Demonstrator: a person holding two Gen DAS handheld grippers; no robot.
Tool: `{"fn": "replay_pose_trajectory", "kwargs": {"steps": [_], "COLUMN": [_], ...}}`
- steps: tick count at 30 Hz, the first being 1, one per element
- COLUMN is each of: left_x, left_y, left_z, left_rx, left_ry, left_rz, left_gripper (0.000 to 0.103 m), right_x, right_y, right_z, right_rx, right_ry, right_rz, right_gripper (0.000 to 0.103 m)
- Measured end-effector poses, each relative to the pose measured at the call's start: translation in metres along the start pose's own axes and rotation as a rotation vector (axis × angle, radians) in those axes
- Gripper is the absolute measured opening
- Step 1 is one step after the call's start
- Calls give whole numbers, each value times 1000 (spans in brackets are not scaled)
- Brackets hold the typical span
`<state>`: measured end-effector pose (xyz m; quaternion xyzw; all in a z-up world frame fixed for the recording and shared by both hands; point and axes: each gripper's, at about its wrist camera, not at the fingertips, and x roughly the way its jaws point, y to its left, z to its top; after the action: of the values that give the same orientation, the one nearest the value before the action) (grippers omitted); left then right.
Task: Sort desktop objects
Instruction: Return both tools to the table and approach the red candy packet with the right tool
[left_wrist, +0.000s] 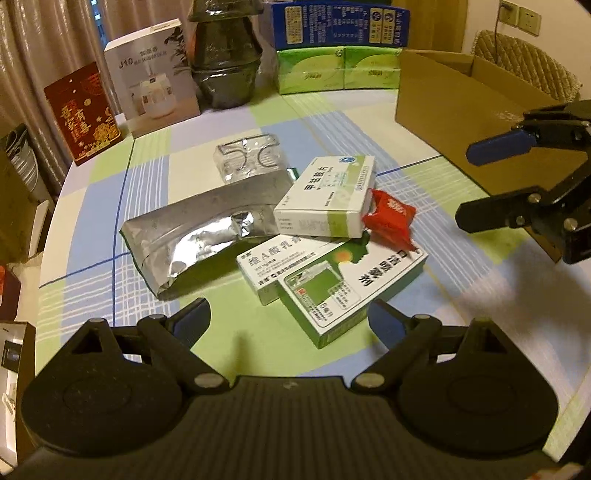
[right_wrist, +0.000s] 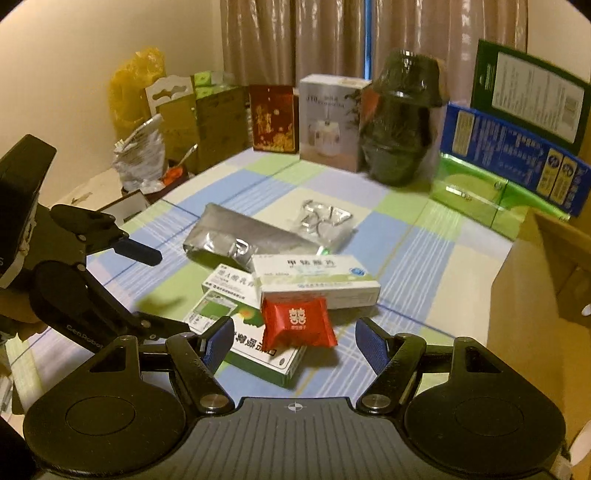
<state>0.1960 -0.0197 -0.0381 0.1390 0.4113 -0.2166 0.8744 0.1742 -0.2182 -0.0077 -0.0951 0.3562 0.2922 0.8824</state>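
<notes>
A loose heap of things to be sorted lies near the middle of the tabletop (left_wrist: 155, 177): a red candy packet (right_wrist: 298, 325) leaning against a white medicine box (right_wrist: 317, 278), which rests partly on two green-and-white boxes (left_wrist: 332, 284) and on a long silver foil pouch (left_wrist: 199, 229). Behind the pouch, toward the far edge, sits a clear plastic blister pack (left_wrist: 249, 162). Along the far edge stand a red card, a white appliance box, a dark wrapped jar and green tissue packs; an open cardboard box (left_wrist: 454, 110) occupies the right edge and looks like the likely place for sorted items.

The step in hand appears to be the approach for a first pick, with nothing yet lifted. The right gripper (right_wrist: 293, 345) is angled downward with the red packet lying just ahead of the gap between its jaws, which stand apart and touch nothing. The next move probably calls for easing forward and down until the pads flank the packet, then closing gently, since the wrapper is soft and could slide off the box beneath.

The left gripper (left_wrist: 288, 321) also tilts downward, facing the nearest green-and-white box, its jaws wide apart and empty. It hangs over the near edge, beside its partner, neither touching the pile
</notes>
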Motion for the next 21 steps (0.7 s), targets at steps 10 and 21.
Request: {"fn": "replay_pose_trajectory", "kwargs": {"steps": [10, 21], "left_x": [15, 22], "left_y": [-3, 2], "left_z": [2, 1], "left_rx": [23, 24], "left_ry": [24, 28], "left_rz": [-2, -12], "left_gripper": [90, 91], "right_x": [30, 53], "right_y": [-12, -22], "right_z": [2, 0], "right_rx": [44, 43], "right_ry": [60, 74], "right_rz": [35, 71], "right_gripper": [70, 70]}}
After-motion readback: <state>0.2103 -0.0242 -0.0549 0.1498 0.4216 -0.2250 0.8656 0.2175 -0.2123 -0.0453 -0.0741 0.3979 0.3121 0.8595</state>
